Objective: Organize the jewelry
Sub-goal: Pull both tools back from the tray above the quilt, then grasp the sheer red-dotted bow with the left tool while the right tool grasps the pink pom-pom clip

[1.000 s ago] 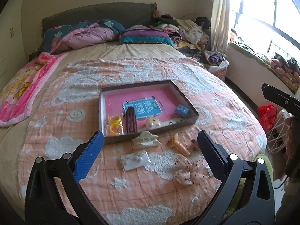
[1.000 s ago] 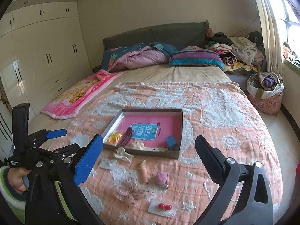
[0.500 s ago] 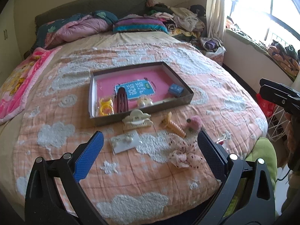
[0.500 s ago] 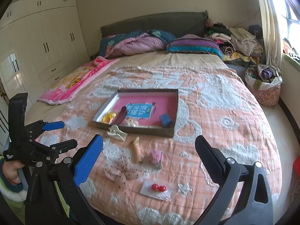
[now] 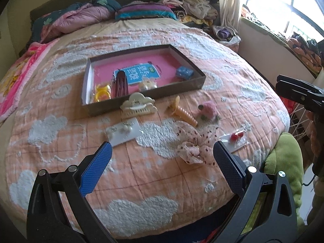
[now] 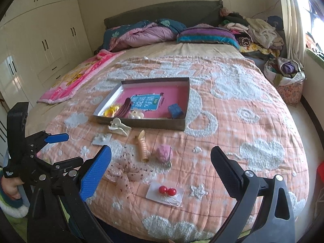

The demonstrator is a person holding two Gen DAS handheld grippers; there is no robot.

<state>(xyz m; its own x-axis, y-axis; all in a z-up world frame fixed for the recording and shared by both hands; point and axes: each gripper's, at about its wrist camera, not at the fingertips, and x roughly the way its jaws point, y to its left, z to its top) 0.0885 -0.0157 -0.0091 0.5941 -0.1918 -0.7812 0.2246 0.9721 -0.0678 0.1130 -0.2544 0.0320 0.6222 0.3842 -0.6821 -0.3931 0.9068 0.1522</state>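
A shallow brown box (image 5: 199,79) (image 6: 141,123) with a pink floor lies mid-bed and holds a yellow ring toy (image 5: 102,93), a dark hair clip (image 5: 121,83), a blue cube (image 5: 183,72) and a pale piece. In front of it on the quilt lie a cream claw clip (image 5: 138,106) (image 6: 118,127), an orange clip (image 5: 183,114) (image 6: 143,146), a pink pom (image 5: 208,109) (image 6: 163,152), a dotted bow (image 5: 194,143) (image 6: 123,172), a white earring card (image 5: 122,131) (image 6: 101,138) and a red-bead card (image 5: 236,137) (image 6: 167,192). My left gripper (image 5: 162,166) and right gripper (image 6: 161,169) both hover open and empty above the bed's near edge.
Pillows and a rumpled duvet (image 6: 145,32) lie at the headboard, a pink blanket (image 6: 81,77) on the left. Clothes pile (image 6: 257,30) and a full bag (image 6: 287,77) stand at the right by the window. Wardrobes (image 6: 40,40) line the left wall. A green sleeve (image 5: 283,162) shows.
Both grippers have tipped downward and drawn nearer the loose pieces, so the box and clips sit lower and larger in view. Nothing was grasped.
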